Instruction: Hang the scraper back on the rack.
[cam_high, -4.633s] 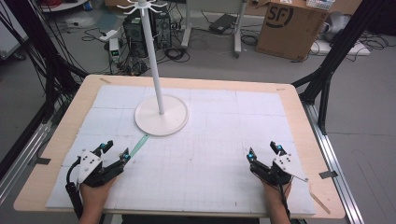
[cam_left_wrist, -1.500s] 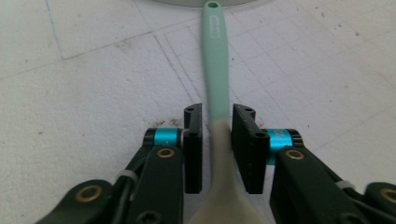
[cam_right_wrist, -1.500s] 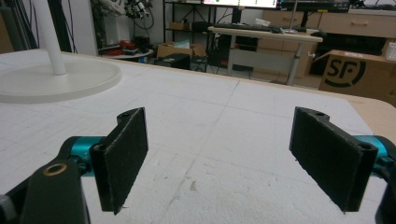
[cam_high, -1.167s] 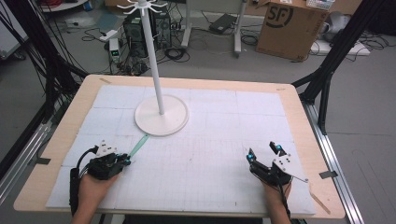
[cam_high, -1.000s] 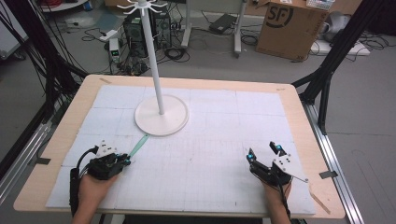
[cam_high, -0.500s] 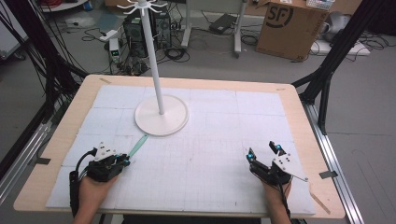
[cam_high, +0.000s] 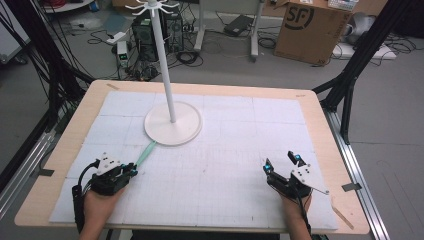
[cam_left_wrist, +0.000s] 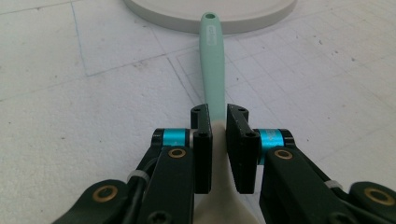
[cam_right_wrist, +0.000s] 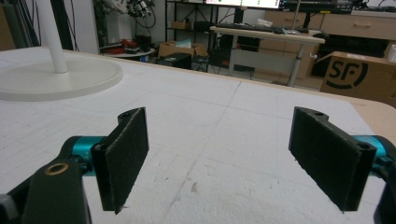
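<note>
A white gridded mat covers a wooden table. At its far centre stands a white rack, a tall pole rising from a round base. A pale green spatula-like tool lies flat on the mat, its holed handle end just touching the near left edge of that base and its cream-coloured near end pointing toward the person. At the near left, the left gripper sits low on the mat with its jaws narrowed around the tool near where green meets cream; whether the pads are actually pressing it is hard to tell. At the near right, well apart from everything, the right gripper rests with its jaws wide and empty. The step in hand seems to be grasping the tool. To do it well, close squarely on the narrow neck, keep the jaws level with the mat, and lift straight up before drawing the handle away from the base, so the rack is not nudged.
</note>
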